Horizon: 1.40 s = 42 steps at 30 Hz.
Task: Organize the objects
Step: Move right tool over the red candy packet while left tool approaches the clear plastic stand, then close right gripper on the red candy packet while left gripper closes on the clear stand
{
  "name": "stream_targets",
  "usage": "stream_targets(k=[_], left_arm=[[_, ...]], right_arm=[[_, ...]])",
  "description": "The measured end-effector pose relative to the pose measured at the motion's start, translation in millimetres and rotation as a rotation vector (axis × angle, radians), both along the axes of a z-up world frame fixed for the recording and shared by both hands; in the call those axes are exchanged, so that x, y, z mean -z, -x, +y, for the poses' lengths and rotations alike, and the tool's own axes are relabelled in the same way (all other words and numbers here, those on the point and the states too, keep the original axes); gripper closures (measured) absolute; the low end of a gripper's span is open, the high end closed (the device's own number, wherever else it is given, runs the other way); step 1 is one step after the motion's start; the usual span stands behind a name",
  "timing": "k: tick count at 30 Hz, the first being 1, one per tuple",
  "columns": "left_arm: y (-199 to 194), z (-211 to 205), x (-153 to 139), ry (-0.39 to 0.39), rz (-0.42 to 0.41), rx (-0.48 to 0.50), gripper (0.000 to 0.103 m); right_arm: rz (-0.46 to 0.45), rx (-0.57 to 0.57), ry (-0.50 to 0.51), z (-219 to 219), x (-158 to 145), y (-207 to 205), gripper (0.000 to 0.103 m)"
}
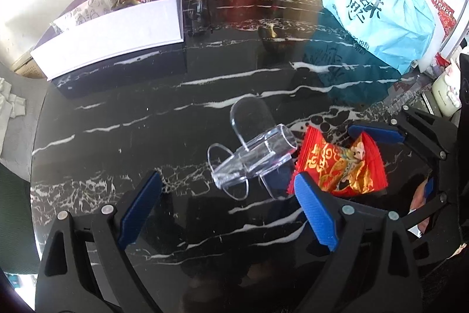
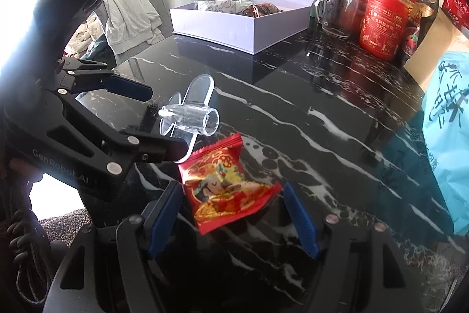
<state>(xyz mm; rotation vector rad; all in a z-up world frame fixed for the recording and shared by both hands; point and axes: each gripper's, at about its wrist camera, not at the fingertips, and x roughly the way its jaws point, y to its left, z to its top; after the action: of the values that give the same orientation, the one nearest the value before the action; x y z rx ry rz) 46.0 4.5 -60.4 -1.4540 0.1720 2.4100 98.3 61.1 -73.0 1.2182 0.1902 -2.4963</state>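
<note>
Two handheld grippers hang over a glossy black marble table [image 2: 337,119]. In the right wrist view, the right gripper [image 2: 231,213] has its blue-padded jaws apart, one on each side of a red and gold snack packet [image 2: 225,189] lying flat at lower centre; the pads do not appear to touch it. In the left wrist view, the left gripper [image 1: 225,210] also stands wide apart, empty, aimed at a clear acrylic stand [image 1: 252,157] lying just left of the packet.

The likely destination, an open white box [image 2: 234,22] already holding wrapped snacks, sits at upper centre of the right view, well apart from both items.

Risks, as I judge them: the packet is slick and puffy and could slide or squirt sideways on the polished stone if the jaws close off-centre. The transparent stand is hard to see and rounded, so it may roll or get knocked into the packet. The two grippers work very close together and could collide.

Open table lies between the items and the box. Jars, a red canister [image 2: 384,25] and a blue bag [image 2: 448,125] crowd the upper right and right edge.
</note>
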Motion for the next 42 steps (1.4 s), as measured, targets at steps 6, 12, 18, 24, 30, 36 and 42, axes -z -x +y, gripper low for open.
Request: stream_targets(k=[6, 12, 18, 24, 30, 36, 42], left_arm=[[4.0, -0.4, -2.7, -0.014, 0.006, 0.005, 0.011], [7.6, -0.2, -4.3, -0.036, 0.015, -0.004, 0.011], [13.2, 12.1, 1.3, 0.002, 0.007, 0.008, 0.011], [8.1, 24.4, 2.3, -0.007, -0.028, 0.106, 0.011], [6.9, 31.1, 8.6, 0.053, -0.002, 0.116, 0.011], [9.5, 23.0, 9.4, 0.039, 0.034, 0.084, 0.010], [7.3, 22.4, 7.0, 0.029, 0.061, 0.076, 0.025]], right_arm=[[0.018, 0.002, 0.019, 3.6, -2.5, 2.8, 0.041], [0.013, 0.045, 0.022, 14.7, -2.4, 6.3, 0.045], [0.013, 0.112, 0.022, 32.3, -2.9, 6.2, 0.045], [0.006, 0.134, 0.047, 46.0, -4.7, 4.1, 0.045], [0.016, 0.123, 0.042, 45.1, -4.3, 2.9, 0.045], [0.021, 0.123, 0.041, 45.2, -4.3, 2.7, 0.045], [0.028, 0.124, 0.040, 44.4, -3.7, 1.8, 0.045]])
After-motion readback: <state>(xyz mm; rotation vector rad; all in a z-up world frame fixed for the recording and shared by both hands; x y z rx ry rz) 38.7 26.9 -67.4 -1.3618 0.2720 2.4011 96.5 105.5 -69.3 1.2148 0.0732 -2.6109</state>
